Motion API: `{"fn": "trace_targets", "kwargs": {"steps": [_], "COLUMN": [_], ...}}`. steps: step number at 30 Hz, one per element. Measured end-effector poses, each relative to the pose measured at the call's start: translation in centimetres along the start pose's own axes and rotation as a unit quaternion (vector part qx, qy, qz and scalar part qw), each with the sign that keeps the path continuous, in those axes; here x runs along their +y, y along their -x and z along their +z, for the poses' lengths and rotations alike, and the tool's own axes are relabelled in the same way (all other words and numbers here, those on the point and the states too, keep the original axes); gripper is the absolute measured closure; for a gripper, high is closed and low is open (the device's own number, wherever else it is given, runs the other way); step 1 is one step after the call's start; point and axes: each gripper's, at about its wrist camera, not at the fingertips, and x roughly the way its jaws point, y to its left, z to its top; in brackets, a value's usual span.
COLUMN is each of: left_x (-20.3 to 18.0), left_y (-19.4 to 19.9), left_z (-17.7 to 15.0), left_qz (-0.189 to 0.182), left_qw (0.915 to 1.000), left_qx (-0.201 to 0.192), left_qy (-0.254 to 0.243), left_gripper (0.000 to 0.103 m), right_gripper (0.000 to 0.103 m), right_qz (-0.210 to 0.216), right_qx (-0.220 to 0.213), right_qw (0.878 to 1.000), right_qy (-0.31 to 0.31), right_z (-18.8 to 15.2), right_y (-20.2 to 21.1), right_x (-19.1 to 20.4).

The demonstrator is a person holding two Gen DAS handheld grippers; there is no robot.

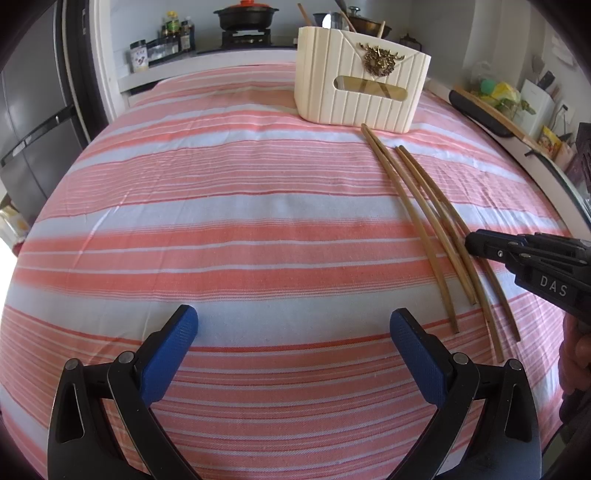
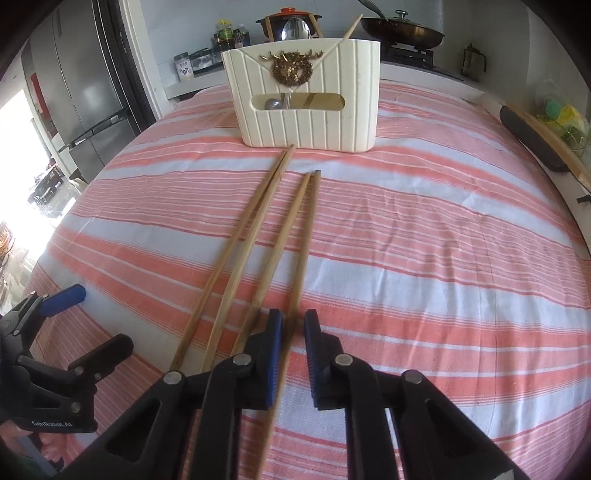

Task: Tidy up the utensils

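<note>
Left gripper [image 1: 293, 321]: we see its blue pads standing wide apart, with nothing between them. It hangs over bare cloth [image 1: 221, 221], well to the left of the chopsticks.

Right gripper [image 2: 293, 317]: we see the jaws drawn nearly together around one chopstick [image 2: 306, 236], near its close end. The stick runs between the pads and lies against the left one. The picture is blurred there, so we cannot see how the right pad meets it.

Chopsticks [image 2: 240, 251]: we count four, lying on the cloth side by side, all running lengthwise from the grippers toward the holder. The gripped one is the rightmost in the right wrist view. The left two reach the foot of the holder; the right two end short of it.

Holder [image 2: 306, 122]: cream and ribbed, with a gold stag ornament and a slot in its front. It stands upright at the far side of the cloth. A spoon [image 2: 295, 27] and a chopstick end stick out of its top.

Hand [image 1: 576, 350]: we see part of it at the right edge of the left wrist view, under the right gripper's body.
</note>
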Motion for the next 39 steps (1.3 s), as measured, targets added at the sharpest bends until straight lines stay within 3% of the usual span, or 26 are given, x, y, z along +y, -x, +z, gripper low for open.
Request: {"fn": "trace_targets", "kwargs": {"steps": [3,8,11,15,18,24,30,33,35,36,38,39], "left_x": [-0.1,-0.1,0.0,-0.9,-2.6,-5.0,-5.8,-6.6,-7.0,-7.0,-6.7,-6.3], "left_y": [0.0,0.2,1.3,1.9,1.2,-2.3,-4.2,-3.8,-3.5,-3.4,-3.2,-3.0], "left_z": [0.0,0.0,0.6,2.8,4.5,6.0,6.0,5.9,5.8,5.8,5.5,5.2], "left_qz": [0.004,0.005,-0.029,-0.065,-0.066,-0.007,0.002,0.004,-0.001,0.003,0.004,0.010], "left_qw": [1.0000,1.0000,0.9996,0.9975,0.9976,0.9995,0.9991,0.9987,0.9985,0.9986,0.9992,0.9995], "left_qx": [0.002,0.004,-0.001,-0.002,0.005,0.020,0.030,0.012,0.009,0.009,0.006,0.004], "left_qy": [-0.003,-0.007,0.006,0.027,0.021,-0.023,-0.030,-0.050,-0.054,-0.051,-0.039,-0.030], "left_gripper": [0.001,0.001,0.001,0.001,0.001,0.002,0.008,0.044,0.089,0.097,0.100,0.100], "right_gripper": [0.098,0.098,0.098,0.090,0.075,0.075,0.075,0.075,0.075,0.075,0.076,0.086], "right_qz": [-0.049,-0.109,-0.141,-0.131,-0.124,-0.120,-0.122,-0.125,-0.125,-0.125,-0.128,-0.130], "right_qx": [-0.008,-0.022,-0.029,-0.045,-0.047,-0.048,-0.048,-0.048,-0.048,-0.048,-0.048,-0.049], "right_qw": [0.999,0.993,0.989,0.989,0.989,0.989,0.989,0.989,0.989,0.989,0.988,0.988], "right_qy": [0.009,-0.036,-0.040,-0.060,-0.066,-0.069,-0.068,-0.066,-0.066,-0.066,-0.066,-0.066], "right_z": [-0.6,-2.2,-3.7,-5.4,-5.4,-5.3,-5.3,-5.3,-5.4,-5.4,-5.4,-5.4], "right_y": [0.4,1.9,3.1,4.3,4.2,4.0,3.9,3.9,3.9,3.9,4.0,4.0], "right_x": [-0.5,-4.2,-6.0,-7.4,-7.5,-7.6,-7.7,-7.6,-7.5,-7.5,-7.5,-7.4]}}
